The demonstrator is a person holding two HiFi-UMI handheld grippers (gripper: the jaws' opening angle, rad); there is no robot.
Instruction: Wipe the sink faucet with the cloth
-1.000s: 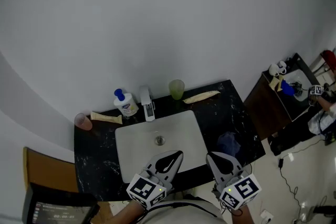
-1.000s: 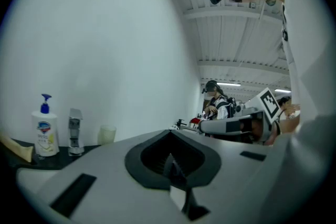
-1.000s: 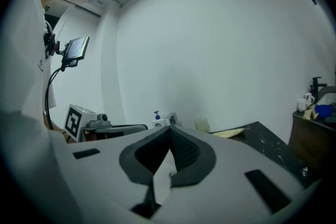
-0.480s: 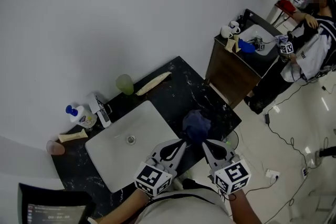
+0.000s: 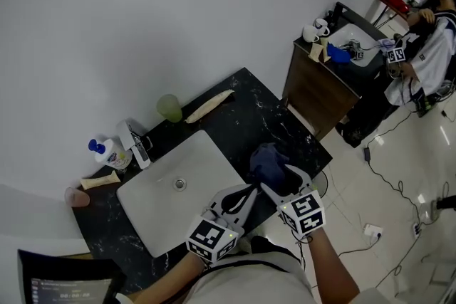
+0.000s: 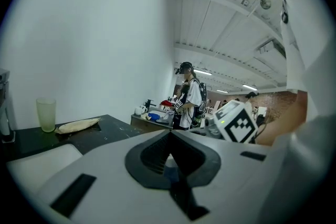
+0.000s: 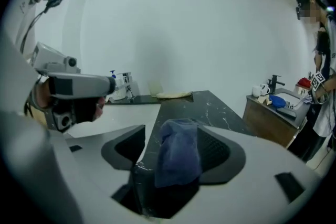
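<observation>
A crumpled dark blue cloth lies on the black counter to the right of the white basin. My right gripper is down at it. Its jaws have just been opening and stand apart, with the cloth between them. Beside it, over the basin's front right corner, is my left gripper, shut and empty; its tips meet in the left gripper view. The chrome faucet stands behind the basin, far from both grippers.
By the faucet stand a soap bottle, a green cup, a beige tube and a pink cup. A wooden cabinet with a second sink stands to the right, and a person is at it. Cables lie on the floor.
The view has swung to the right. Both grippers moved from the basin's front edge toward the cloth. The right one sank onto it and its jaws opened around it.
</observation>
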